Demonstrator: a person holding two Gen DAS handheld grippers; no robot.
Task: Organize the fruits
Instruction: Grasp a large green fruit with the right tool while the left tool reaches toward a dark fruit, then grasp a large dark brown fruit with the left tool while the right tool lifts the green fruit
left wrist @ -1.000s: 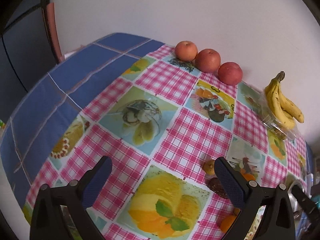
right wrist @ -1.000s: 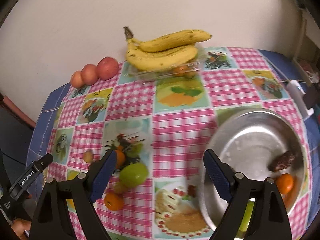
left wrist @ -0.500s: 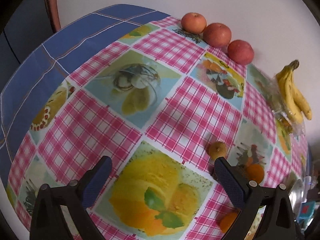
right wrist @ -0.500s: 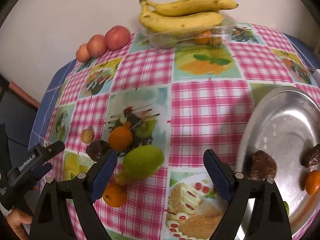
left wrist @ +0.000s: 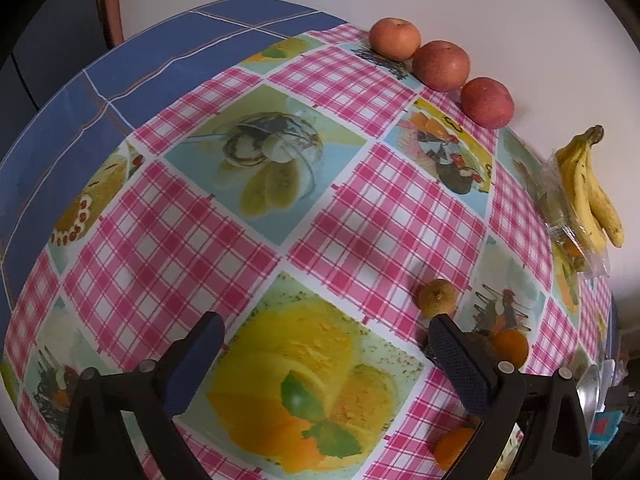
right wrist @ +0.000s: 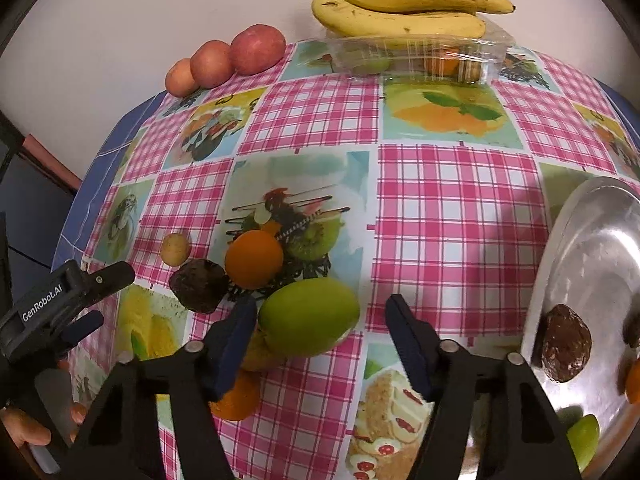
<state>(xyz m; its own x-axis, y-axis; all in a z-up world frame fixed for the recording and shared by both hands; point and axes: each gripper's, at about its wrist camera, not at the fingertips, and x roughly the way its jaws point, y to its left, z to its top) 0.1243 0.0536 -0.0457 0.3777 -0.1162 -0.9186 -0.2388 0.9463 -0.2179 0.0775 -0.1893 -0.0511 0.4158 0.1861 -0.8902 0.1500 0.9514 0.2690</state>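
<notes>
My right gripper (right wrist: 320,320) hangs low over a green fruit (right wrist: 308,316) that lies between its jaws on the checked tablecloth. The jaws are closing; the left pad is at the fruit's side and the right pad stands apart. An orange (right wrist: 254,258), a dark brown fruit (right wrist: 199,286) and a small yellowish fruit (right wrist: 175,249) lie just beyond. My left gripper (left wrist: 324,332) is open over a printed lemon picture with nothing between its fingers. The small yellowish fruit (left wrist: 436,298) sits just past its right fingertip.
A metal plate (right wrist: 580,260) at the right holds a dark fruit (right wrist: 566,348), a green fruit (right wrist: 582,432) and an orange. Bananas (right wrist: 400,12) rest on a clear plastic box (right wrist: 420,56) by the wall. Three red apples (right wrist: 224,60) line the far left edge.
Both grippers have sunk closer to the table. The right gripper has come down around the green fruit and its jaws have narrowed. The left gripper stays open.
</notes>
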